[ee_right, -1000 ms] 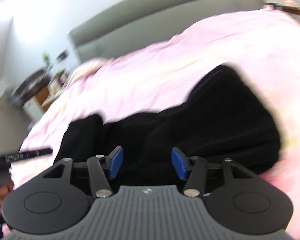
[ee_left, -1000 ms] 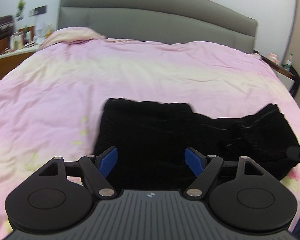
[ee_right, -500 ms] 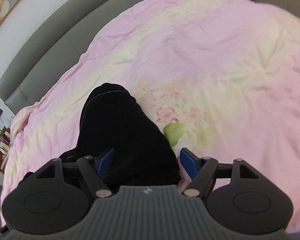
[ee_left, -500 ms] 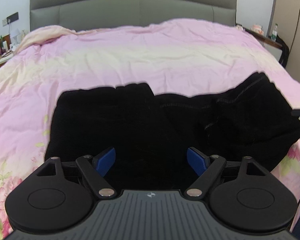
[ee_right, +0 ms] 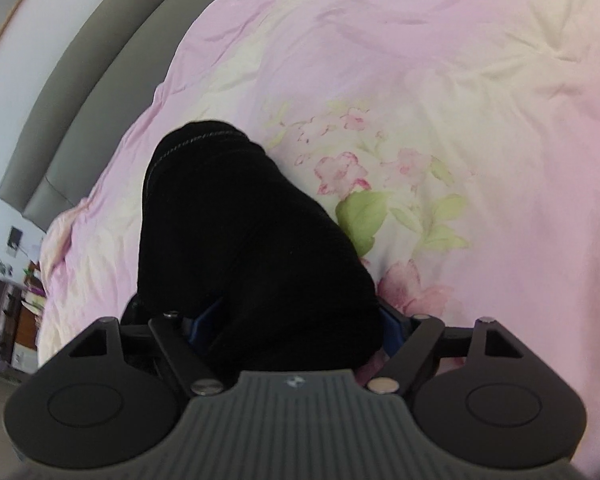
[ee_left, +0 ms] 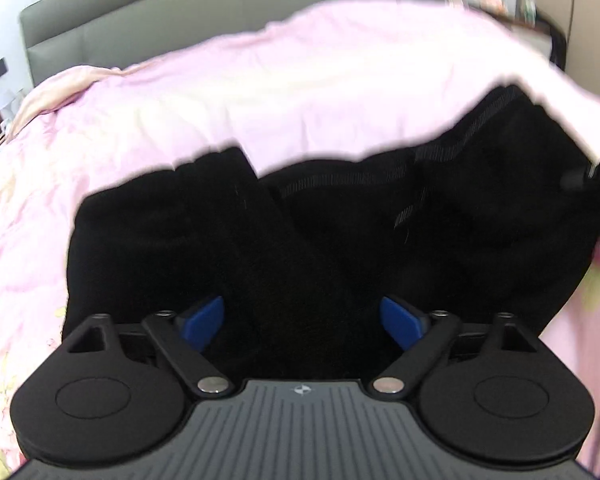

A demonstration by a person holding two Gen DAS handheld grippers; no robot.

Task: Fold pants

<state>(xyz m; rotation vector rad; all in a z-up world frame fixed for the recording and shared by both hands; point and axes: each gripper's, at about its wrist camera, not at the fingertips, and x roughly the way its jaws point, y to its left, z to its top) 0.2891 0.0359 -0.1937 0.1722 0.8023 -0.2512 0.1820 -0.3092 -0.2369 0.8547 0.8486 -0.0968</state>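
Note:
Black pants (ee_left: 320, 232) lie crumpled across the pink floral duvet (ee_left: 228, 92), with a stitched seam running toward the upper right. My left gripper (ee_left: 302, 322) is open, its blue pads apart just above the near edge of the pants. In the right wrist view the pants (ee_right: 236, 240) bulge up between my right gripper's (ee_right: 296, 326) blue pads, which stand wide apart and are partly hidden by the cloth. The right gripper also shows at the right edge of the left wrist view (ee_left: 598, 172).
A grey padded headboard (ee_left: 220, 20) stands at the far end of the bed. A nightstand with small items (ee_right: 8, 312) is at the left of the bed. Another side table with bottles (ee_left: 532, 4) is at the far right.
My left gripper has moved closer and lower over the pants and tilted. My right gripper has pushed forward so the pants' end now sits between its pads.

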